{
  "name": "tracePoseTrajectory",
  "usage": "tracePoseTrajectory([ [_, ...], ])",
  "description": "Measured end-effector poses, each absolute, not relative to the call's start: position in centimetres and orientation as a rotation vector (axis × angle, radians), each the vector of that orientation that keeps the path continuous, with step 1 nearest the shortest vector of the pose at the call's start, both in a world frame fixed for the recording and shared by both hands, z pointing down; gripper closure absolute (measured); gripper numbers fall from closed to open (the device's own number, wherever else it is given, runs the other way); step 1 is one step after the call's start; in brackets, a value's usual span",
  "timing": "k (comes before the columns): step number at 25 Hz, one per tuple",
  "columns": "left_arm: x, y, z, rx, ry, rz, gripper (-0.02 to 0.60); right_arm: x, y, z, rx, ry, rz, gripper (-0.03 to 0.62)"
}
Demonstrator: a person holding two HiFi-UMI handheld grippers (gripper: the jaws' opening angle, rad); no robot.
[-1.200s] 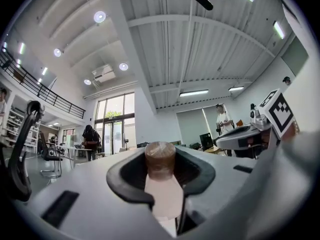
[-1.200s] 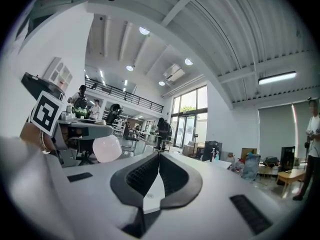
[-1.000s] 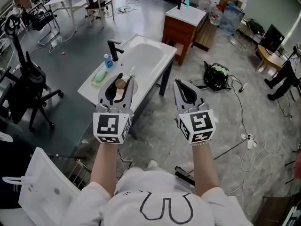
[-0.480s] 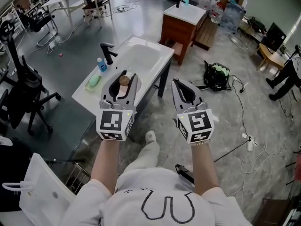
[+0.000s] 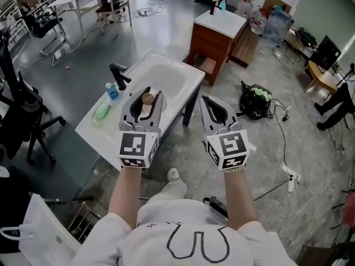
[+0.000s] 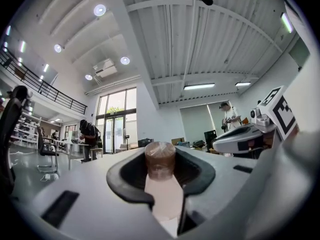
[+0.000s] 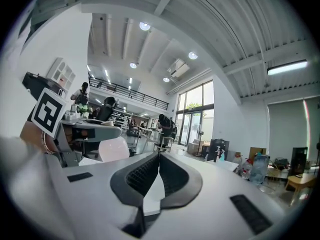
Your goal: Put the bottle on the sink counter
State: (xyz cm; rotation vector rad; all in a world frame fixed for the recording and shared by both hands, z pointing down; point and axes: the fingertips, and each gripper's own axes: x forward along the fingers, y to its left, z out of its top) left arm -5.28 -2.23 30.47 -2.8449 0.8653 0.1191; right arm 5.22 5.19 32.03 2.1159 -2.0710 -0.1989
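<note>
The bottle [image 5: 147,100] is pale pink with a brown cap [image 6: 160,160], and my left gripper [image 5: 151,93] is shut on its body, with the cap poking out above the jaws [image 6: 161,176]. It hangs in the air over the near edge of the white sink counter [image 5: 191,73], which stands ahead and slightly left. My right gripper [image 5: 205,100] is level with the left one and to its right, over the floor beyond the counter's right end. Its ribbed pads meet with nothing between them [image 7: 158,164].
On the counter stand a black faucet [image 5: 118,75], a small blue bottle [image 5: 112,91] and a green soap [image 5: 101,111]. A wooden cabinet [image 5: 216,35] stands beyond, a black bag [image 5: 254,101] and cables lie on the floor to the right, and an office chair [image 5: 22,112] stands to the left.
The sink counter has slid left and closer in the head view as the person stepped toward it. Both grippers keep their pose, and the bottle stays in the left one.
</note>
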Motion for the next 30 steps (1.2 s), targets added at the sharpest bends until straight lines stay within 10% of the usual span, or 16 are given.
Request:
tracePoseTrajectory([
  [30,3.7,-24.1,32.2,-2.773,1.162,0.01,0.456,16.5,-16.7,34.5,1.923,-2.254,-0.071,0.565],
])
